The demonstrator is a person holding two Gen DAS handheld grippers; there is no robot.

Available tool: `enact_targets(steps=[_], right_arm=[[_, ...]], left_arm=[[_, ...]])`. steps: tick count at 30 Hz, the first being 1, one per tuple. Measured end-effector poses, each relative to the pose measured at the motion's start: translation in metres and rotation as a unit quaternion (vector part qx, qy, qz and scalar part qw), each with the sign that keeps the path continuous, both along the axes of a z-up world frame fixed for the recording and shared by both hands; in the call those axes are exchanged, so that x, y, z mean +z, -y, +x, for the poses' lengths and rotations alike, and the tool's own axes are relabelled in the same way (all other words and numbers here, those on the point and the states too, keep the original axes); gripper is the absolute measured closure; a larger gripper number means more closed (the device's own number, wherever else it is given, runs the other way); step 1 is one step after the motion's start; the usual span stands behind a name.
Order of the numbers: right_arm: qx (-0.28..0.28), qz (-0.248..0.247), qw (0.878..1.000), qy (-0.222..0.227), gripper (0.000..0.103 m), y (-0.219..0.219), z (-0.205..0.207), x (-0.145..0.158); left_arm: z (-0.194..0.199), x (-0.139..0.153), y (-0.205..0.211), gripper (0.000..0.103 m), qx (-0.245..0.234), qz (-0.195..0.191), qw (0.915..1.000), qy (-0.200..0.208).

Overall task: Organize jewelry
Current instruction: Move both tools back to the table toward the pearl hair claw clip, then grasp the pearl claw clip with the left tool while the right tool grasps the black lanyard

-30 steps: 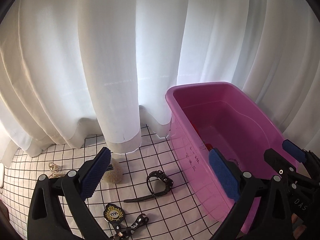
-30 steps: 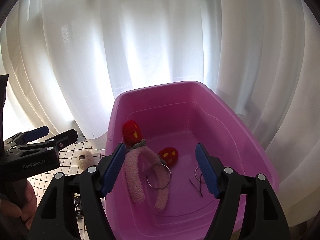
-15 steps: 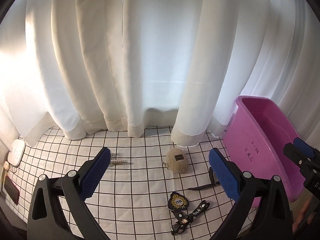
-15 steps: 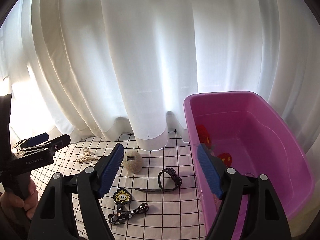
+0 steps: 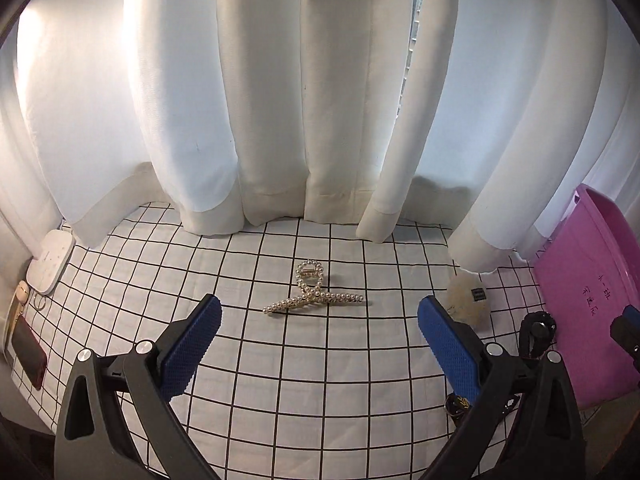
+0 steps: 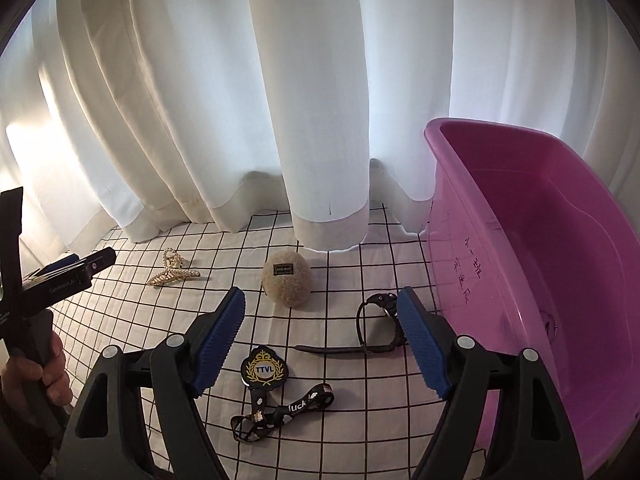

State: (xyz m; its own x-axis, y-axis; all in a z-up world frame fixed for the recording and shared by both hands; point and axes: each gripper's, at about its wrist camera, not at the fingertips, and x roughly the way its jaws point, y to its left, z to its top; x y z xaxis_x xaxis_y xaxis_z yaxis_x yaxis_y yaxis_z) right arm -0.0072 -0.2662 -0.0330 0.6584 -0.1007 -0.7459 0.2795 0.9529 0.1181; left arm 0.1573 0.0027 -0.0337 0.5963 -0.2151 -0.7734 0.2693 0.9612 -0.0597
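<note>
Hair claw: I see the pearl claw (image 5: 311, 295) lying flat on the checked cloth (image 5: 340, 380), toward its back edge near the curtain (image 5: 280, 100).
Left gripper: my left gripper (image 5: 318, 342) tilts down at the claw, blue pads spread wide, nothing between them; the claw lies just ahead of the gap.
Left hand: a hand (image 6: 38, 376) grips its handle at the cloth's left side.
Right gripper: my right gripper (image 6: 322, 342) also tilts down, jaws just opened wider, empty, over a badge strap (image 6: 276, 392).
Nearby: pompom (image 6: 286, 278) and black bracelet (image 6: 380, 324) lie beyond the pads.
Bin: the pink bin (image 6: 532, 280) stands at the right edge.
</note>
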Motion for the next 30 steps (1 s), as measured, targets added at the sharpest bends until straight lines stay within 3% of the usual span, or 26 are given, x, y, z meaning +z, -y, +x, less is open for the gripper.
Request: enact_targets(steps=[12,16,19,26,30], right_arm=[[-0.021,0.039,0.997,-0.069,0.028,0.002,0.010,-0.068],[-0.001,0.076,0.994,-0.082,0.028,-0.017,0.004,-0.087],[0.018,0.070,0.992,-0.103,0.028,-0.039,0.006,-0.103],[-0.025,0.092,0.986,-0.138,0.028,-0.056,-0.001,-0.130],[-0.036,0.078,0.984,-0.154,0.028,-0.067,-0.004,-0.141]], left_arm=[[0.037,-0.078,-0.003,0.006,0.004,0.038,0.9981,-0.049],[0.046,-0.091,-0.001,0.006,0.000,0.042,0.9979,-0.049],[0.054,-0.096,0.000,0.006,-0.006,0.042,0.9980,-0.047],[0.067,-0.109,0.001,0.006,-0.026,0.051,0.9973,-0.045],[0.072,-0.118,0.001,0.006,-0.037,0.058,0.9966,-0.045]])
